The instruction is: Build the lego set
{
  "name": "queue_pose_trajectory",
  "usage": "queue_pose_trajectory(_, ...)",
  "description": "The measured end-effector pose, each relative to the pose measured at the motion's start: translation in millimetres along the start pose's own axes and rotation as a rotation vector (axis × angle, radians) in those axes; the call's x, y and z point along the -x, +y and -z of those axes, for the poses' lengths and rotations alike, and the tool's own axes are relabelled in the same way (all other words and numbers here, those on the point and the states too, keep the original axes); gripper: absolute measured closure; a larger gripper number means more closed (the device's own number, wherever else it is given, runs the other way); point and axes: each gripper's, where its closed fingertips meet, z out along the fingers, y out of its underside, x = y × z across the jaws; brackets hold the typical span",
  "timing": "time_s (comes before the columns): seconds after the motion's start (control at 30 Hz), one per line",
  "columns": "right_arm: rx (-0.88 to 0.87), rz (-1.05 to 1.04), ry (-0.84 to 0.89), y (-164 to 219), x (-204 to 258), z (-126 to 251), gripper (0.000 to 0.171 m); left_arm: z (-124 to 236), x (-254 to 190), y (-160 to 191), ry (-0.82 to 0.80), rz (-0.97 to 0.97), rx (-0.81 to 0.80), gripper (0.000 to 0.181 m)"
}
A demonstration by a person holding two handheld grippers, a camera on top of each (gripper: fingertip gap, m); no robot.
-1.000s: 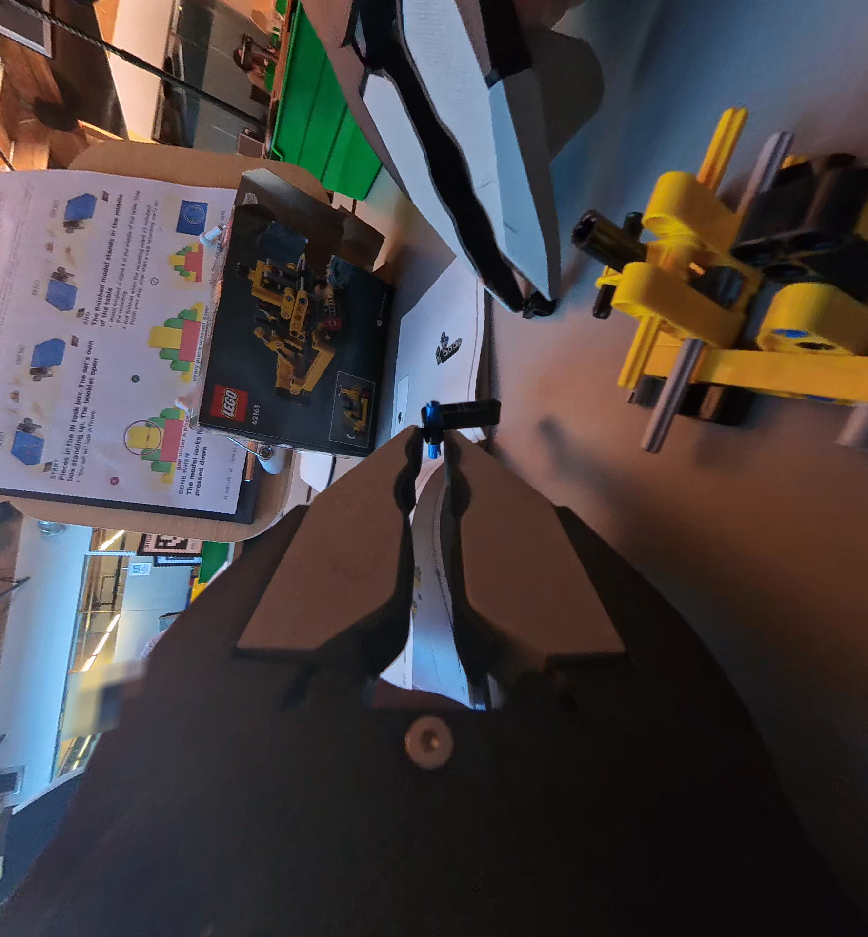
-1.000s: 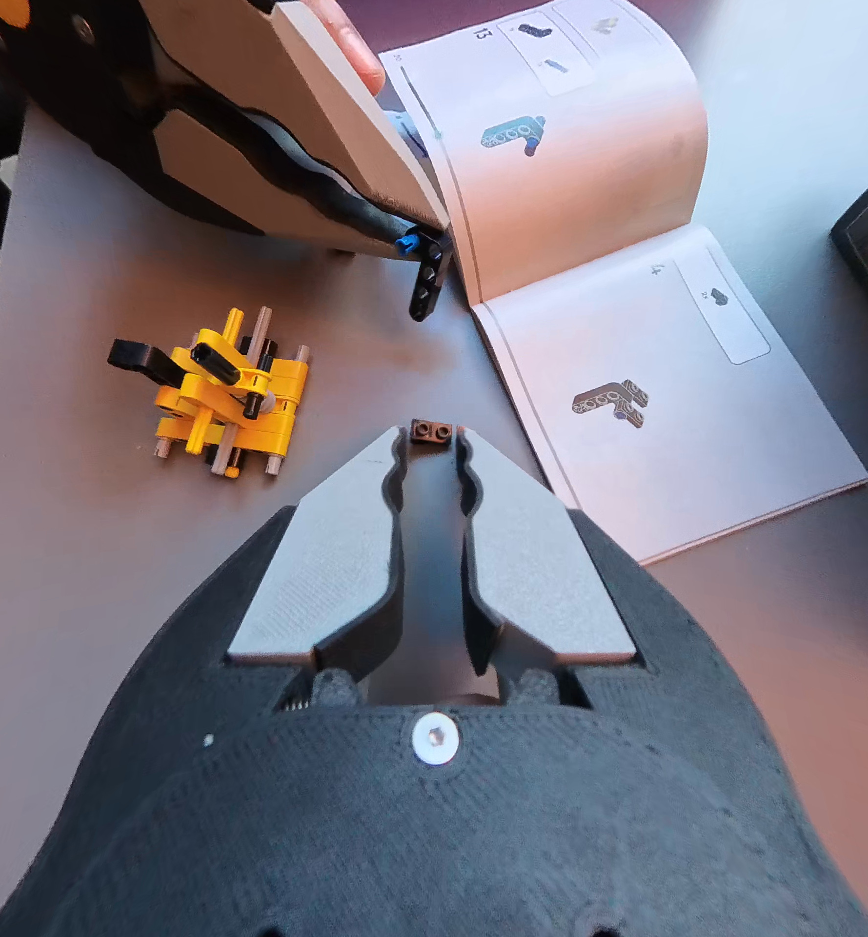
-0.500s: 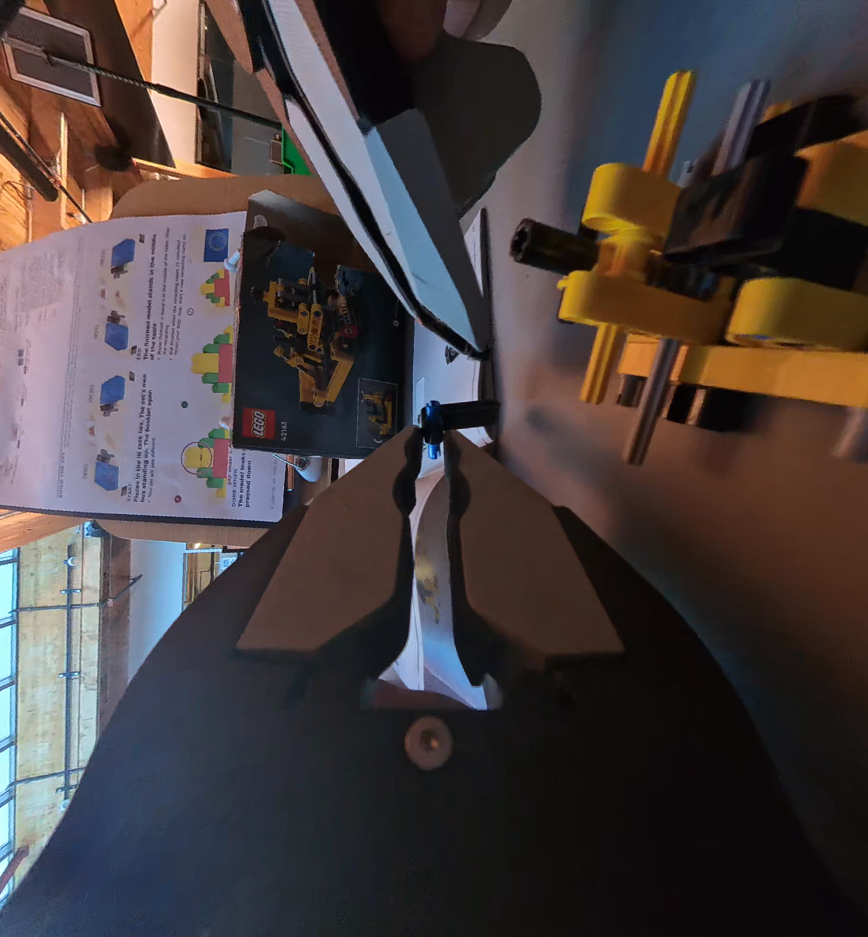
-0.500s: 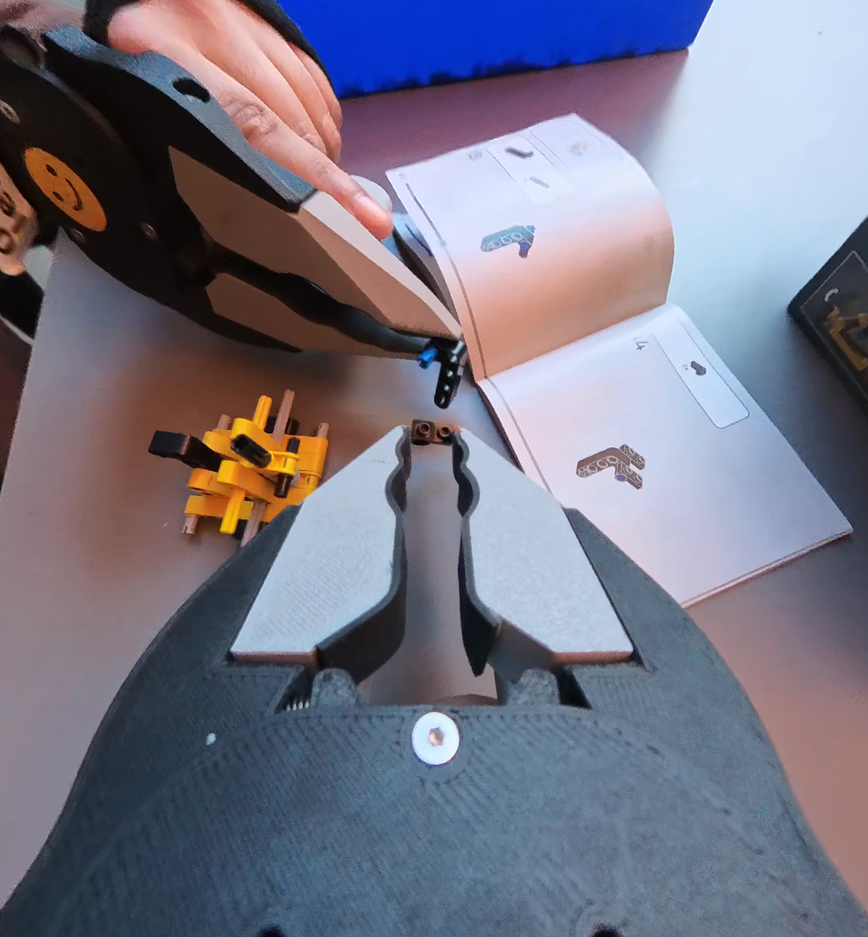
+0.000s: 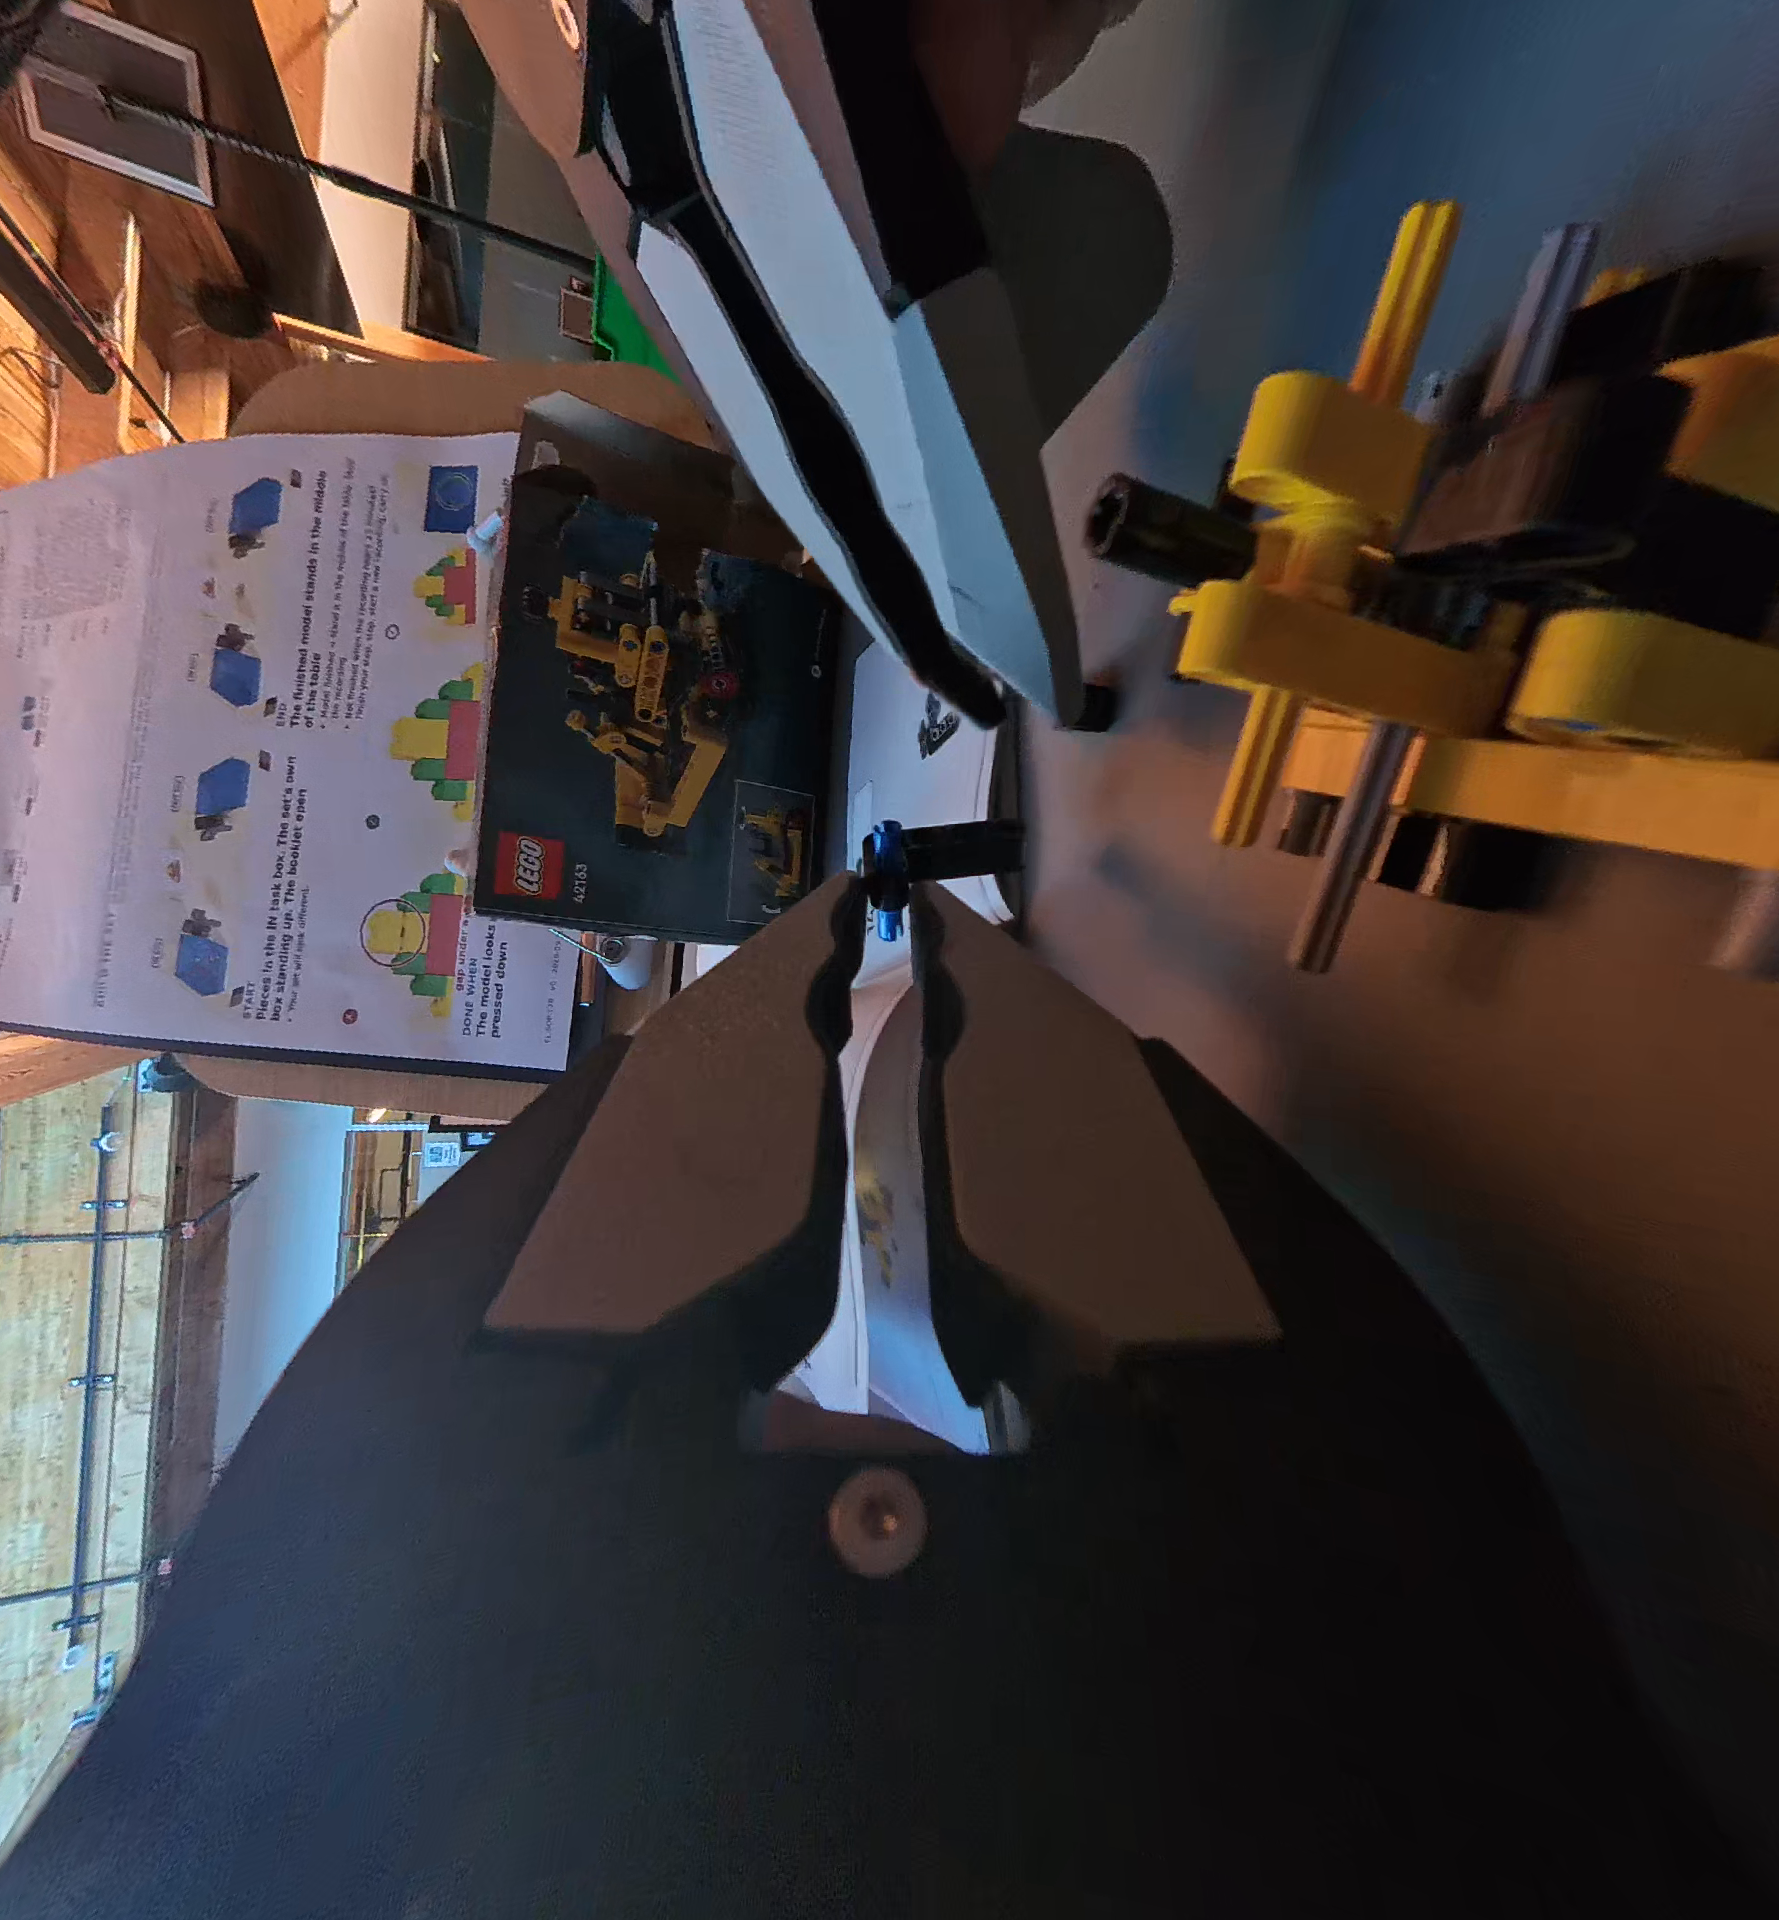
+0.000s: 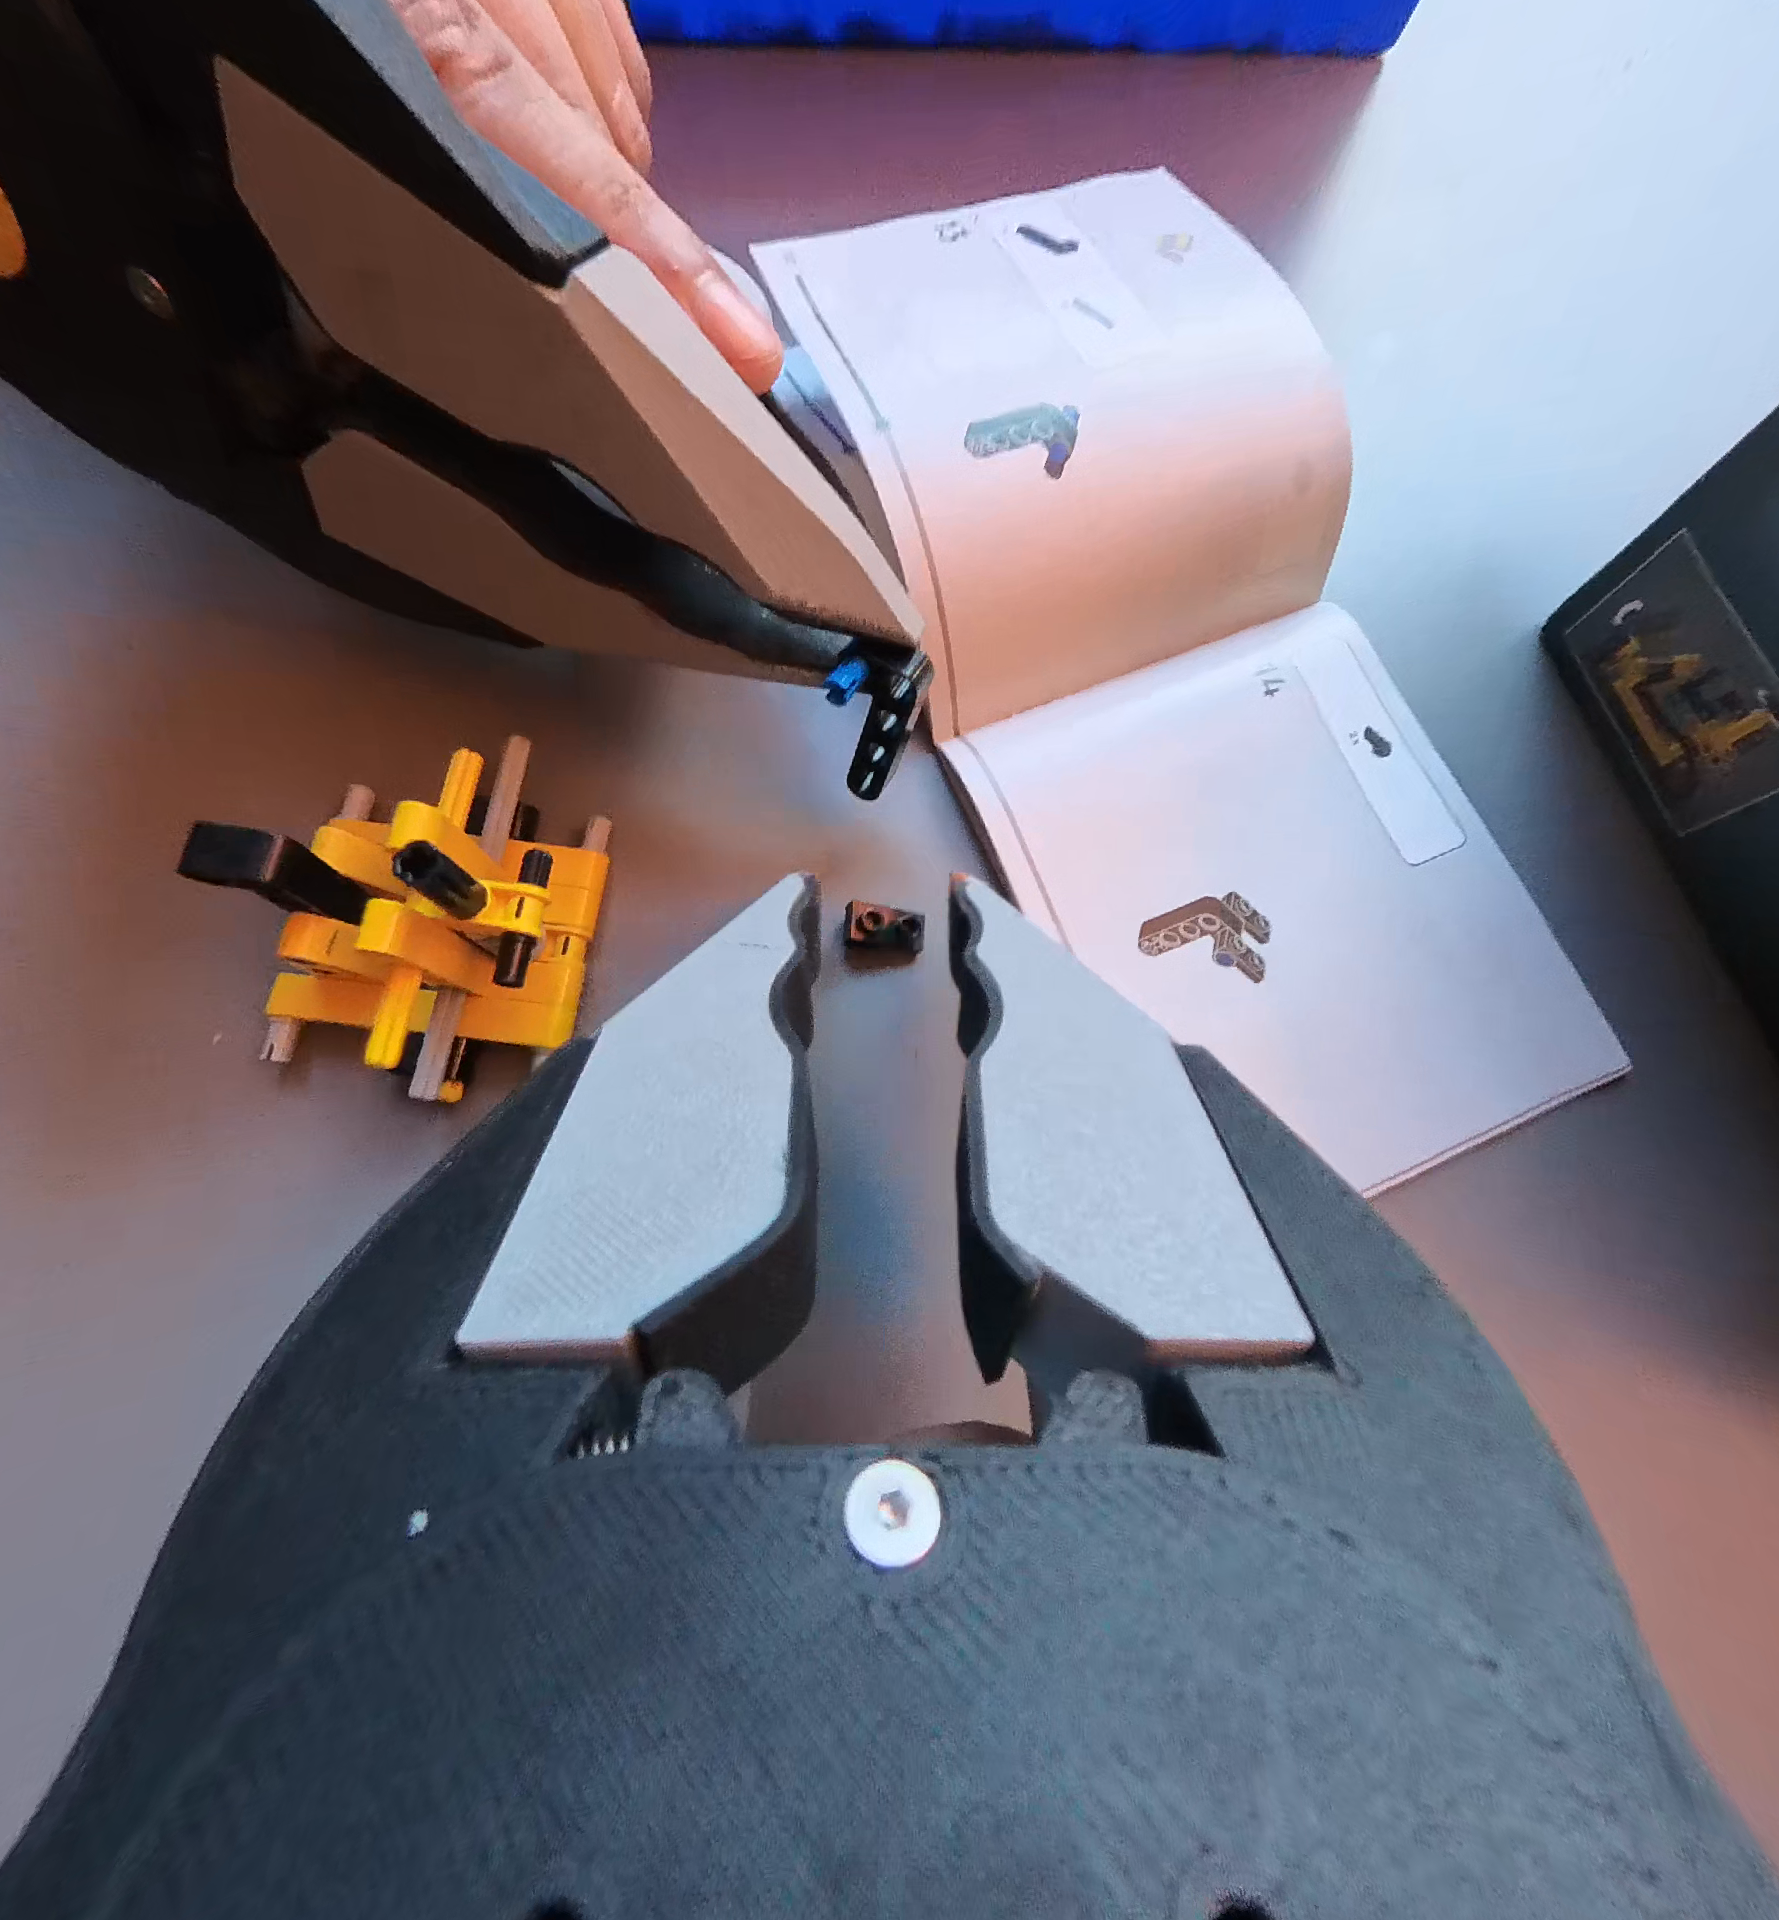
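Right wrist view: spread right tool (image 6: 883, 902) straddles small black piece (image 6: 883, 927); left tool (image 6: 869, 665) pinches black beam (image 6: 883, 736).

The left gripper (image 6: 869, 665) was tilted down over the table with its jaws pinched together at the tips. A bare hand (image 6: 594, 145) lay along its upper finger. The right gripper (image 6: 883, 904) was low over the table, its jaws parted with a clear gap between.

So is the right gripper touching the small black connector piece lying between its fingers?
Apart. In the right wrist view the right gripper is open, and bare table shows on both sides of the small black connector between the fingertips.
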Motion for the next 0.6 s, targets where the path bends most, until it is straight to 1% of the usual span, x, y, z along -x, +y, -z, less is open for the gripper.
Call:
queue_pose_trajectory(0.03, -0.012, 0.003, 0.009, -2.6, -0.7, 0.4, 0.15, 0.4, 0.7, -0.6, -0.002, 0.002, -0.002, 0.176)
queue_pose_trajectory(0.23, -0.075, -0.003, 0.029, -16.7, -0.3, -0.6, 0.15, 3.3, 3.8, -6.9, -0.014, 0.018, -0.027, 0.177)
queue_pose_trajectory(0.33, -0.105, -0.021, 0.003, -23.0, 4.5, -2.5, 0.155, 5.8, 5.8, -12.1, -0.017, 0.045, -0.051, 0.177)
queue_pose_trajectory(0.43, -0.118, -0.015, -0.012, -25.0, 7.7, -3.1, 0.166, 8.2, 7.3, -17.5, -0.002, 0.115, -0.091, 0.177)
queue_pose_trajectory(0.5, -0.132, -0.019, -0.023, -26.2, 9.0, -2.6, 0.166, 9.0, 8.4, -18.8, 0.018, 0.181, -0.117, 0.177)
queue_pose_trajectory(0.6, -0.147, -0.037, -0.045, -26.8, 9.2, -0.7, 0.166, 9.0, 9.1, -17.4, 0.034, 0.222, -0.129, 0.176)
